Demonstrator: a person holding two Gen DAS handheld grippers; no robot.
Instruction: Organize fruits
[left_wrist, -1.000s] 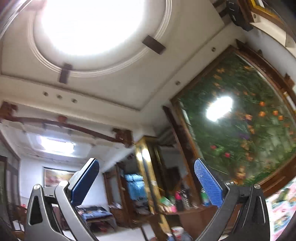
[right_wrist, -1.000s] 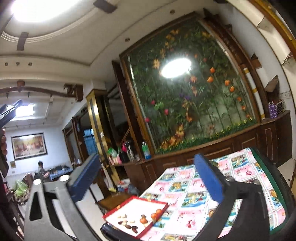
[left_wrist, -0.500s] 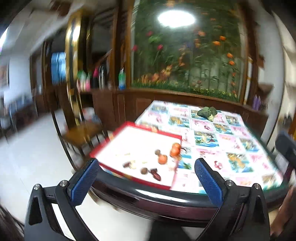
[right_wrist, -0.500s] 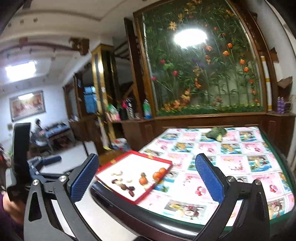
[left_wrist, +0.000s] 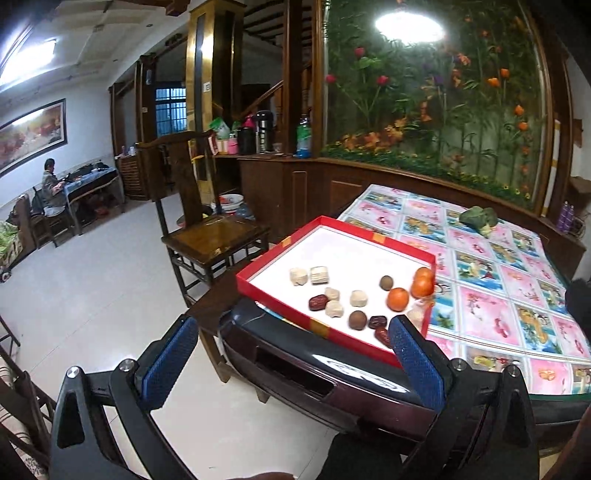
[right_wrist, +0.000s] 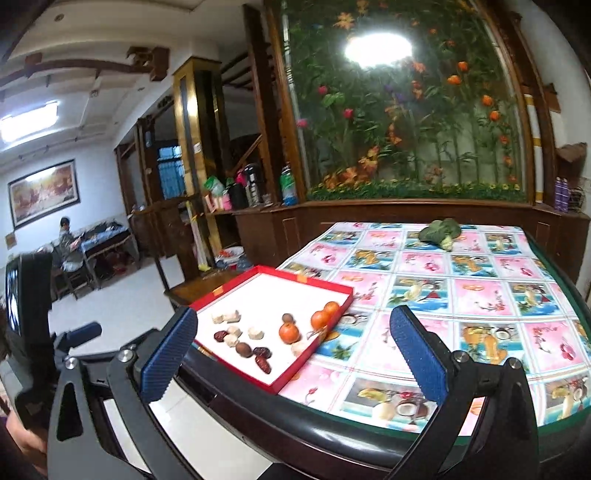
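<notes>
A red-rimmed tray (left_wrist: 332, 328) with a white floor sits on the table's near left corner; it also shows in the right wrist view (right_wrist: 288, 380). In it lie oranges (left_wrist: 398, 298) (right_wrist: 289, 331), brown round fruits (left_wrist: 357, 319) (right_wrist: 243, 349), red dates (left_wrist: 318, 302) (right_wrist: 261, 351) and several pale chunks (left_wrist: 298, 276) (right_wrist: 231, 316). My left gripper (left_wrist: 293, 363) is open and empty, short of the table's edge. My right gripper (right_wrist: 291, 360) is open and empty, also short of the table.
The table (right_wrist: 480, 295) has a fruit-print cloth and a dark rim. A broccoli head (left_wrist: 478, 218) (right_wrist: 441, 230) lies at its far side. A wooden chair (left_wrist: 207, 236) stands left of the table. A sideboard (left_wrist: 280, 177) with bottles lines the back wall.
Both cameras have tilted down from the ceiling and wall to the table. The tray and fruits have come into full view, nearer. Both grippers stay open.
</notes>
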